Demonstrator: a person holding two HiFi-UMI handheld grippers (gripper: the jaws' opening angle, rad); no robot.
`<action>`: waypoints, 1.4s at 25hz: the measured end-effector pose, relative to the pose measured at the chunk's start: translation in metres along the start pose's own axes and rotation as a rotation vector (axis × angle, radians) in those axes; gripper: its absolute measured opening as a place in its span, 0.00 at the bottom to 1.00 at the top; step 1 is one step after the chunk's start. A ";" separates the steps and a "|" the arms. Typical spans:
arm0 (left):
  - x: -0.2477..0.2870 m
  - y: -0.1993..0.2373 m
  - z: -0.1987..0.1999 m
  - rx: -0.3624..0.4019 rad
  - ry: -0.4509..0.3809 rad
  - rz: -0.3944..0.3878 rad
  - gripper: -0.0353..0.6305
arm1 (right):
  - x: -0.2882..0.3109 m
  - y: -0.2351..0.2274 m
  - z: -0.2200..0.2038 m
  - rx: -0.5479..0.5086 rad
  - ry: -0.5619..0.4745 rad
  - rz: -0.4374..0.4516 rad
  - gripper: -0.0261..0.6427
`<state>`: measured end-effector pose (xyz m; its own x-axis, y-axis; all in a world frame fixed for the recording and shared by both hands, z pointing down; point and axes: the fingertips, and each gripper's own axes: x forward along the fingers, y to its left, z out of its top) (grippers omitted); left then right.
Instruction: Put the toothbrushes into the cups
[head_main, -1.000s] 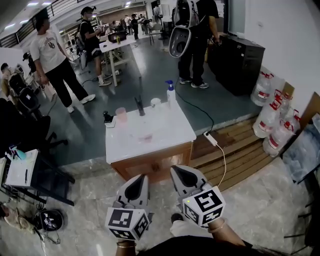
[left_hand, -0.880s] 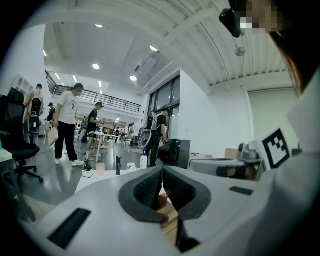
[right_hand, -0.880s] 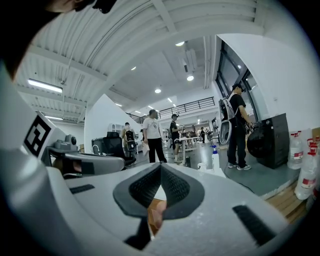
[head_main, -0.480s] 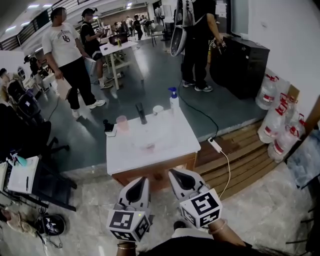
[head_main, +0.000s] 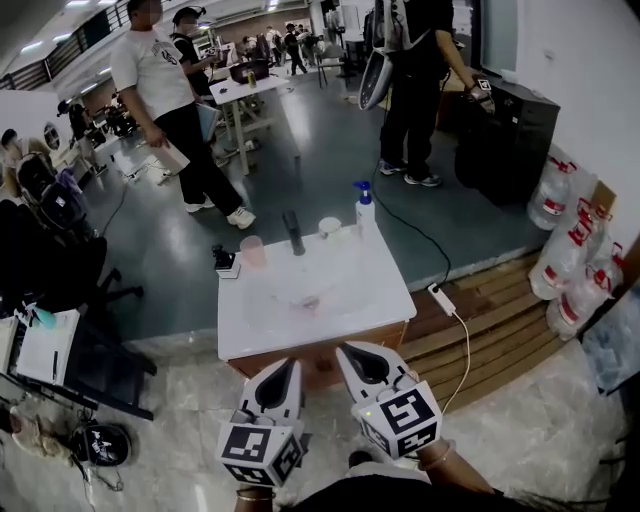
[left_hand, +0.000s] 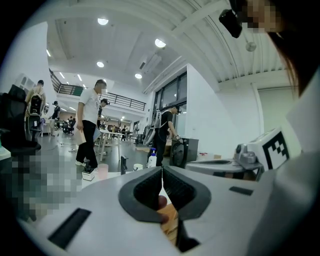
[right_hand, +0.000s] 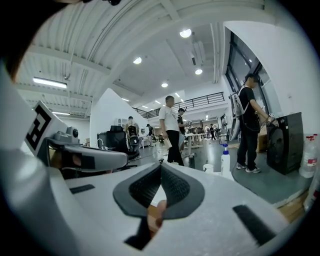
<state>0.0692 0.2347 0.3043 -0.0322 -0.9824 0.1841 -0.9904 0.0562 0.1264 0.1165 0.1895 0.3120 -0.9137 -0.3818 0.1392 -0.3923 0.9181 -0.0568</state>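
Left hand-held gripper (head_main: 288, 366) and right hand-held gripper (head_main: 348, 352) are both clenched on nothing, held side by side short of the table's (head_main: 365, 300) near edge and pointing across it. At the table's far edge stand a pink cup (head_main: 252, 250), on the left gripper's side, and a white cup (head_main: 329, 226), on the right's. No toothbrushes can be made out. A faint pink streak (head_main: 306, 298) at mid-table may be one, but its long axis is unreadable.

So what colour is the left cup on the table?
The left cup is pink, clearest in head view.
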 end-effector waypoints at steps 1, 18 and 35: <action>0.002 0.001 0.001 -0.007 0.006 0.001 0.06 | 0.004 -0.001 -0.001 0.001 0.002 0.005 0.04; 0.042 0.056 0.004 -0.034 0.011 0.032 0.06 | 0.074 -0.013 0.000 -0.030 0.034 0.054 0.04; 0.095 0.120 -0.001 -0.034 0.039 -0.006 0.06 | 0.157 -0.029 -0.012 -0.022 0.088 0.044 0.04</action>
<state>-0.0529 0.1488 0.3382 -0.0199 -0.9750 0.2212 -0.9855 0.0565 0.1601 -0.0140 0.1046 0.3471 -0.9168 -0.3313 0.2231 -0.3488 0.9362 -0.0430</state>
